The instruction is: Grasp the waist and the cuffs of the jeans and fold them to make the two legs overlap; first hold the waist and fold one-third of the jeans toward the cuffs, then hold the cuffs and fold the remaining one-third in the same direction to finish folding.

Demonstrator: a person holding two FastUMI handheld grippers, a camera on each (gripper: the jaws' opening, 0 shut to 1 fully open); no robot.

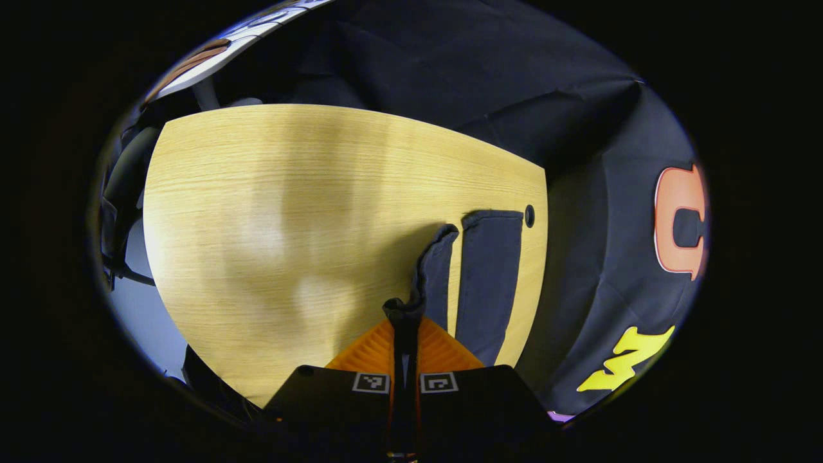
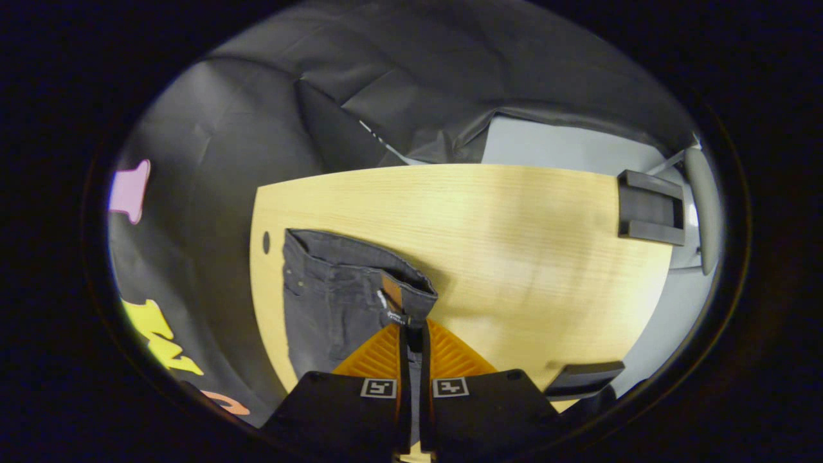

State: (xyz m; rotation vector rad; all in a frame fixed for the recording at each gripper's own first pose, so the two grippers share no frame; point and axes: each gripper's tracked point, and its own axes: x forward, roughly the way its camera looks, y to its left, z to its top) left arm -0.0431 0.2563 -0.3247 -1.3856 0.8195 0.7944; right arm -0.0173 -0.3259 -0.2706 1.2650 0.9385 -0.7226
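Dark jeans lie along one edge of a light wooden table [image 1: 270, 212]. In the left gripper view the two legs run away from me: one leg [image 1: 488, 276] lies flat, the other leg [image 1: 436, 270] is lifted, its cuff pinched in my left gripper [image 1: 404, 321], which is shut on it. In the right gripper view the waist [image 2: 347, 283] with its waistband and label lies near the table's left edge. My right gripper [image 2: 411, 334] is shut on the near corner of the waistband, raising it slightly off the table [image 2: 527, 257].
A small round hole [image 1: 529, 216] marks the table near the cuffs. Black brackets [image 2: 649, 207] sit at the far right table edge, and another black piece [image 2: 582, 376] lies near the front edge. Black cloth wall surrounds the table.
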